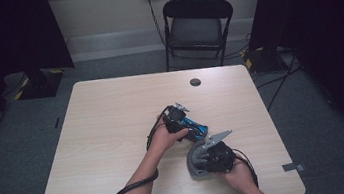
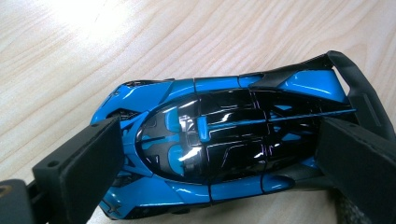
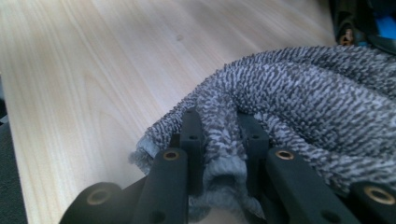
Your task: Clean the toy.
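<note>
i had the left gripper [image 1: 195,130] clamped across the blue and black toy car [image 2: 224,144], one pad at its nose and one at its tail, the car resting near the middle of the table [image 1: 109,135]. the right gripper [image 1: 202,153] was pinched together on a fold of the grey cloth [image 3: 299,107], lying just beside the car. to wipe well, i judged i should hold the car firm and flat, bring the cloth over the glossy roof, and stroke lightly along its length without snagging the rear wing.
</note>
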Available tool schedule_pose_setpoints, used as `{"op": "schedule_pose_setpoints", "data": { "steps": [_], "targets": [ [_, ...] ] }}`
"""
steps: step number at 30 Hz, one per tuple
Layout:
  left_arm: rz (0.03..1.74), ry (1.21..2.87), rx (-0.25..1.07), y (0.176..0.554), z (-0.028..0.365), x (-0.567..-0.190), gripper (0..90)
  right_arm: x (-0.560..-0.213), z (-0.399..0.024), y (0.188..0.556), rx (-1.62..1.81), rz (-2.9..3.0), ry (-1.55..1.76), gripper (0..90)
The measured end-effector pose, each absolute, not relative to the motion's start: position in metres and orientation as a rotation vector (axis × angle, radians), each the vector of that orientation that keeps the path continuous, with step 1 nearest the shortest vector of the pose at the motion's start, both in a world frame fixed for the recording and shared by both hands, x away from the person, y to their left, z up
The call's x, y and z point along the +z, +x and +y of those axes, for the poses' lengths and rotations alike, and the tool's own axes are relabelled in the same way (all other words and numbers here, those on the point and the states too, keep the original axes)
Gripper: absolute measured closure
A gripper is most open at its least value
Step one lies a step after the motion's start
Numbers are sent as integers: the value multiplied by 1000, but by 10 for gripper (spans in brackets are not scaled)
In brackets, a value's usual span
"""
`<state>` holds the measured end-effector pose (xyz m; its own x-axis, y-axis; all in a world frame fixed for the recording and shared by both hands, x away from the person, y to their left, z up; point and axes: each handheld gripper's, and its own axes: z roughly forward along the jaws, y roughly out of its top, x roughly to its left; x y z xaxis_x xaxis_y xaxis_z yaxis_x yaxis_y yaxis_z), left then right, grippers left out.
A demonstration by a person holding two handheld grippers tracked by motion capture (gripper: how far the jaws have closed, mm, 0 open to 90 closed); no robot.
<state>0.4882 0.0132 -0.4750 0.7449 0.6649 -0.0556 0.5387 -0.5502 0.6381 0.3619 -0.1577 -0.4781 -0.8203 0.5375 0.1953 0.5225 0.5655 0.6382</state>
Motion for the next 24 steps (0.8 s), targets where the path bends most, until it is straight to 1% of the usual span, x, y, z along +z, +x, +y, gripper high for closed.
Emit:
{"op": "schedule_pose_setpoints", "data": {
  "steps": [5,16,24],
  "targets": [
    [899,2290,246,488,14,-475,25,-478,-157,361,1135,2785,908,764],
    [900,2287,246,487,14,-475,25,-474,-153,350,1098,2855,808,762],
    [899,2279,249,486,14,-475,26,-462,-178,345,1065,2837,813,760]
  ]
}}
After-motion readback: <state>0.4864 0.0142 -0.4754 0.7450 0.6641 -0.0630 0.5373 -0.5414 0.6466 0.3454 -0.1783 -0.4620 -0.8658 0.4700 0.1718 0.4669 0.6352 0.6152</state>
